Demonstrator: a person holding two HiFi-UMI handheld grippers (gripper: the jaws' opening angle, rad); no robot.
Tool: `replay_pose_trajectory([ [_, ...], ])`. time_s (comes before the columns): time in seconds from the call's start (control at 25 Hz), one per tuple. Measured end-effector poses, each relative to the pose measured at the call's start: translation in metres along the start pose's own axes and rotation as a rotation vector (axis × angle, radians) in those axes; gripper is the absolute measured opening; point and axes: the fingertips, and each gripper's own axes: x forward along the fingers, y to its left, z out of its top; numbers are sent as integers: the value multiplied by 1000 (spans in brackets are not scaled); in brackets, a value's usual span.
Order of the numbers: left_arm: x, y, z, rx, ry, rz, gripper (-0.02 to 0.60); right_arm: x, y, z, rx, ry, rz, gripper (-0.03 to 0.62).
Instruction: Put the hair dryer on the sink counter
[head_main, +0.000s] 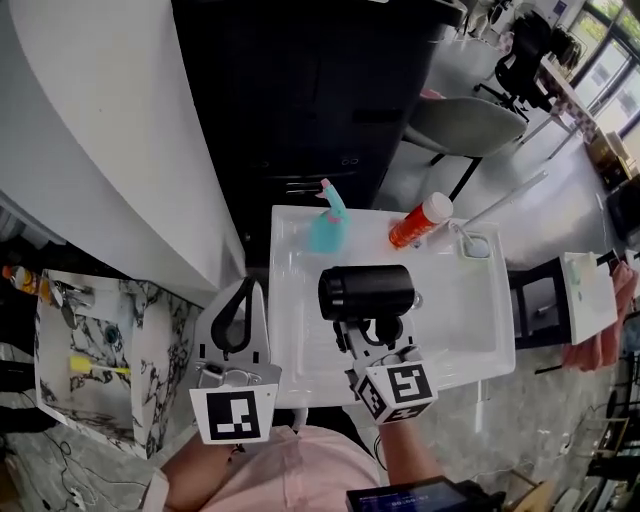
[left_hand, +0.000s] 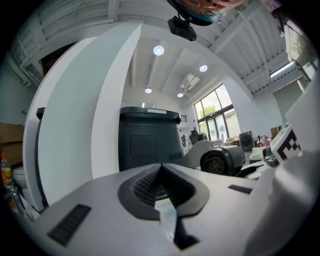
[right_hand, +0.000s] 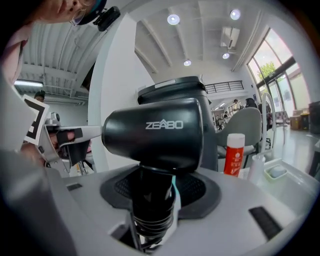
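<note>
Glossy black ZEABO hair dryer (head_main: 367, 291): barrel horizontal, left-right; handle points back toward the person, clamped by right gripper (head_main: 376, 328). Left gripper (head_main: 238, 305) closed, empty.

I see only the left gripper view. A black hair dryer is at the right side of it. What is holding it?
Observer: The right gripper is shut on the hair dryer, with its fingers on the handle.
Operator: What is below the dryer?
Observer: In the head view it is over the white sink counter. I cannot tell whether it touches.
Operator: Does anything stand there?
Observer: A teal spray bottle and an orange bottle, at the far edge.
</note>
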Motion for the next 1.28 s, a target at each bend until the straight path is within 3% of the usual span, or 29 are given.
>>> replay_pose_trajectory([
  [0.64,6,-6,-42,-1,105,17,9,11,-13,-92,107,189,-2,204],
  [1.28,19,-9,-60,-5,153,37,9,25,-20,-120,160,240,15,204],
])
